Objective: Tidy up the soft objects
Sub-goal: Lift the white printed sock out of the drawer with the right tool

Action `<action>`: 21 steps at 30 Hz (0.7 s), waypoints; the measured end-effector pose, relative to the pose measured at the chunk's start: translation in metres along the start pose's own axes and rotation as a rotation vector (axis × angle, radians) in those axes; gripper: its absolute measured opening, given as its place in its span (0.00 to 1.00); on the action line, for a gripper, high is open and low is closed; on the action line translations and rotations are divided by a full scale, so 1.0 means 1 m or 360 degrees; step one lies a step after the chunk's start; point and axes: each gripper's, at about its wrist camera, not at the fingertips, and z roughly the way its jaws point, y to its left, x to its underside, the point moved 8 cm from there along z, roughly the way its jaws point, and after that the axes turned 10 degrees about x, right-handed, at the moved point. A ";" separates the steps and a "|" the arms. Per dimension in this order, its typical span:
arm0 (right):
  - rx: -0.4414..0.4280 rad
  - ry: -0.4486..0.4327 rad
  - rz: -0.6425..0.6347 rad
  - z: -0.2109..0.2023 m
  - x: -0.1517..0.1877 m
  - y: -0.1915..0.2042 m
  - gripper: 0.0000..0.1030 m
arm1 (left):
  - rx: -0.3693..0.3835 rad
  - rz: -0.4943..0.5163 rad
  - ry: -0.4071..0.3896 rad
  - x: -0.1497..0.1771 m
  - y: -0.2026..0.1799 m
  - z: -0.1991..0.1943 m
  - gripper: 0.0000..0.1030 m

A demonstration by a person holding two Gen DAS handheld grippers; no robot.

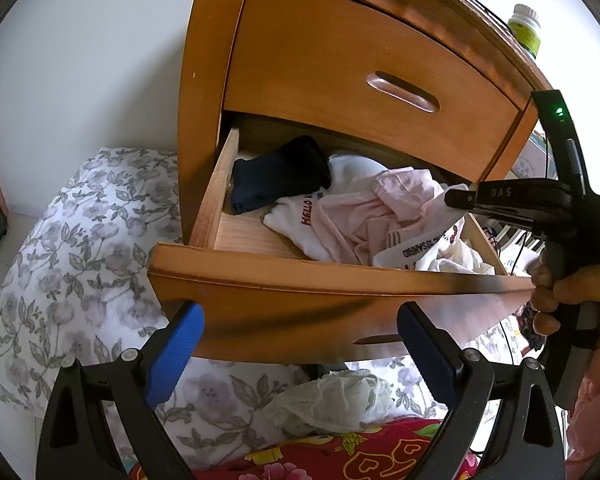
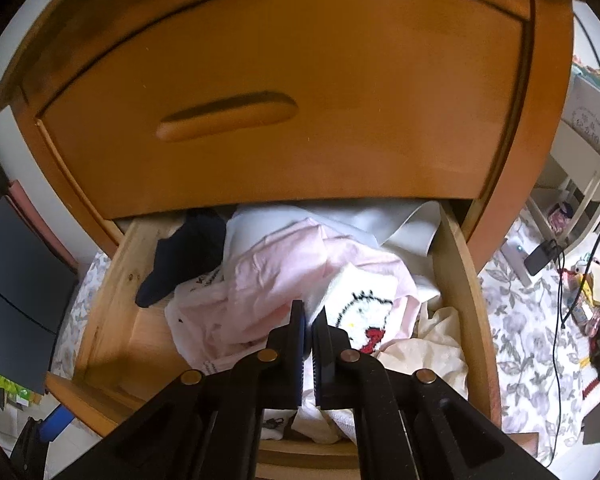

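One dark sock, perhaps four pale garments, in one drawer.

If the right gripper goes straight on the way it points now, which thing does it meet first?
Most likely the pink garment in the open drawer. The right gripper, fingers shut, points down into the clothes pile, with the pink cloth just beyond its tips. Depth is unclear; it may touch already.

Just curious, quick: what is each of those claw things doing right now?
Left gripper: open, holding nothing.
Right gripper: closed above the pink cloth; no grip visible.
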 end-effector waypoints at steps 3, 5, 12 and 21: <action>0.0005 -0.0052 -0.0003 -0.011 -0.003 0.000 0.03 | -0.0001 0.0002 -0.0002 0.000 0.000 -0.001 0.94; 0.0004 -0.0097 -0.0005 -0.019 -0.005 0.000 0.03 | -0.0005 0.0005 -0.0001 0.000 -0.001 0.000 0.94; -0.0028 -0.0226 0.0037 -0.050 -0.020 -0.003 0.03 | -0.0004 0.0026 -0.0001 -0.002 -0.006 -0.002 0.94; -0.0091 -0.0504 0.0072 -0.127 -0.046 -0.009 0.03 | -0.0037 0.0053 -0.0033 -0.007 -0.013 -0.017 0.94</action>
